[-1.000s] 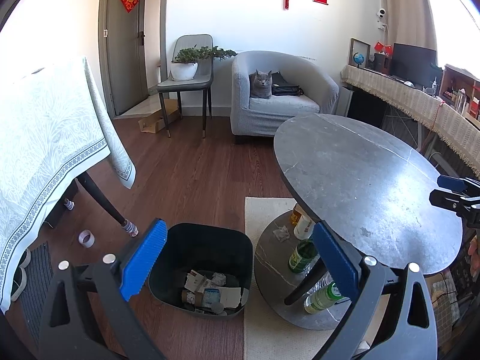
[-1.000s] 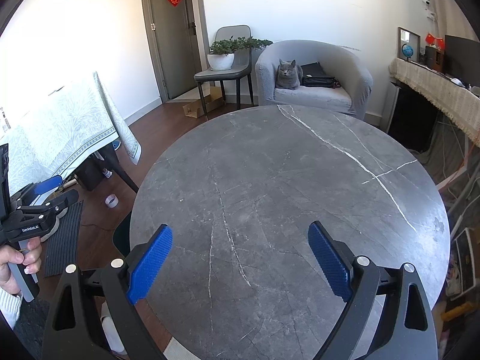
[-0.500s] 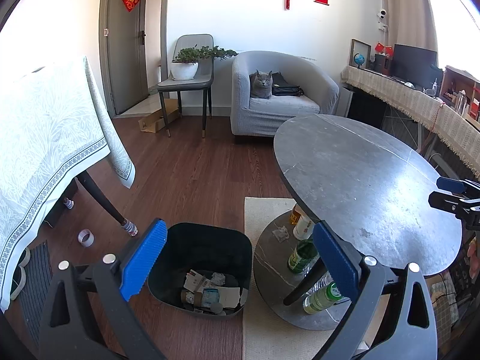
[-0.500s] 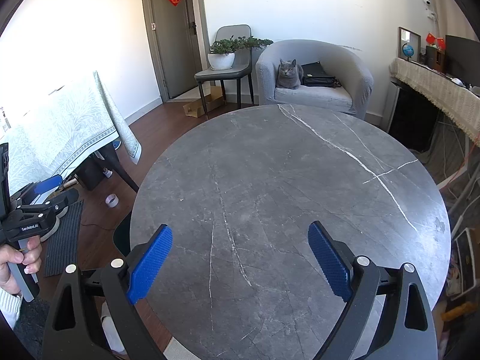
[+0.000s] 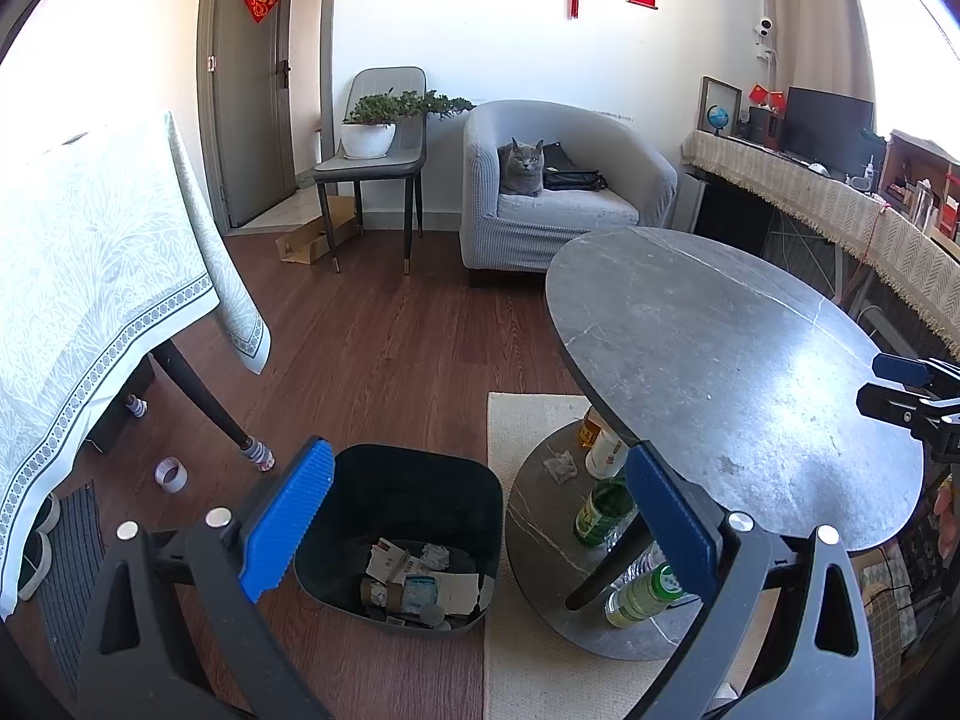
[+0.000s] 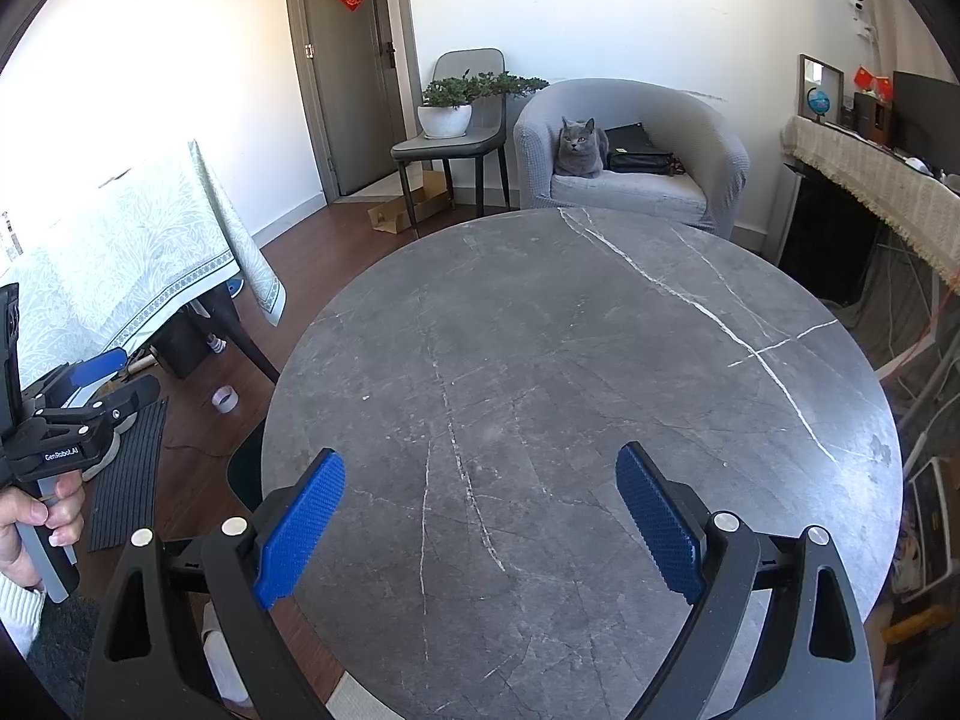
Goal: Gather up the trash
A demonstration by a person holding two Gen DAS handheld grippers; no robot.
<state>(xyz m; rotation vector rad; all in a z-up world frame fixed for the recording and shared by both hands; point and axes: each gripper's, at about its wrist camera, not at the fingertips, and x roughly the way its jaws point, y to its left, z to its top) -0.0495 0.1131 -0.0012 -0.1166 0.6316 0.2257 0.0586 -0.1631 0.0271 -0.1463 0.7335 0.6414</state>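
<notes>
Holding my left claw (image 5: 474, 531) wide open and empty above the dark plastic trash bin (image 5: 414, 480); my right claw (image 6: 480, 525) gapes empty over the round grey marble worktop (image 6: 570, 360).

Black claw (image 5: 474, 525), blue ribbed pads (image 6: 298, 531), silver screws

The left gripper (image 5: 474, 516) and the right gripper (image 6: 480, 516) both point toward twelve o'clock, jaws spread wide, holding nothing.
</notes>
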